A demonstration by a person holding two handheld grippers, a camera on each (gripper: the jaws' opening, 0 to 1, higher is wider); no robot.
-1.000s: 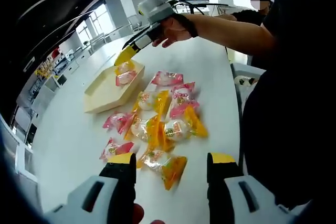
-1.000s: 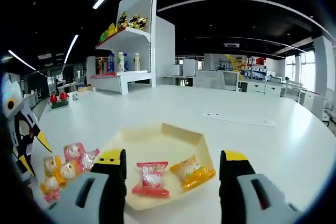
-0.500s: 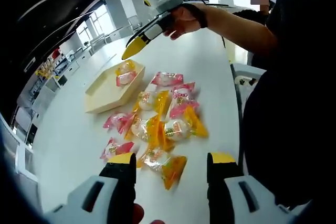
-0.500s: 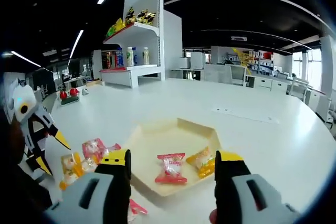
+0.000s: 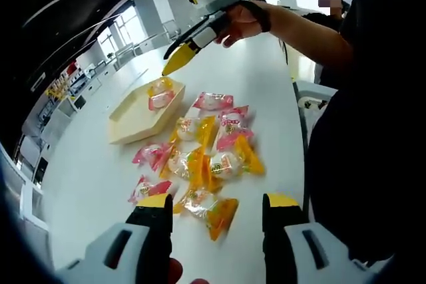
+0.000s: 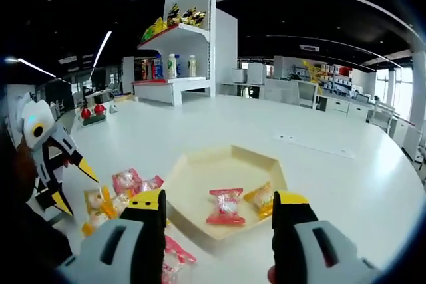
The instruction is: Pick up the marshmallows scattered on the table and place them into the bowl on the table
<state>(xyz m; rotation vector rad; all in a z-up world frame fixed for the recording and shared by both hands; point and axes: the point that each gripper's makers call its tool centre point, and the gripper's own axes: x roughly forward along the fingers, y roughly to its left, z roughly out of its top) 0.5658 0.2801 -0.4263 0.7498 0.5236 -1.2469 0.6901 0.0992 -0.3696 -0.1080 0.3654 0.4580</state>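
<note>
While both grippers hang released above the white table (image 5: 100,177), the left gripper (image 5: 216,205) frames wrapped marshmallows (image 5: 206,157) scattered beside the hexagonal bowl (image 6: 200,187). Seen between the right gripper (image 6: 219,205) jaws, two marshmallows, one pink (image 6: 225,205), one orange (image 6: 261,198), lie inside it.

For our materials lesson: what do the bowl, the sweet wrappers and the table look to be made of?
Bowl: pale matt cream, flat angular walls, probably wood or card. Wrappers: thin glossy plastic film in pink and orange, crinkled, partly see-through. Table: smooth white top with a soft sheen, likely laminate.
</note>
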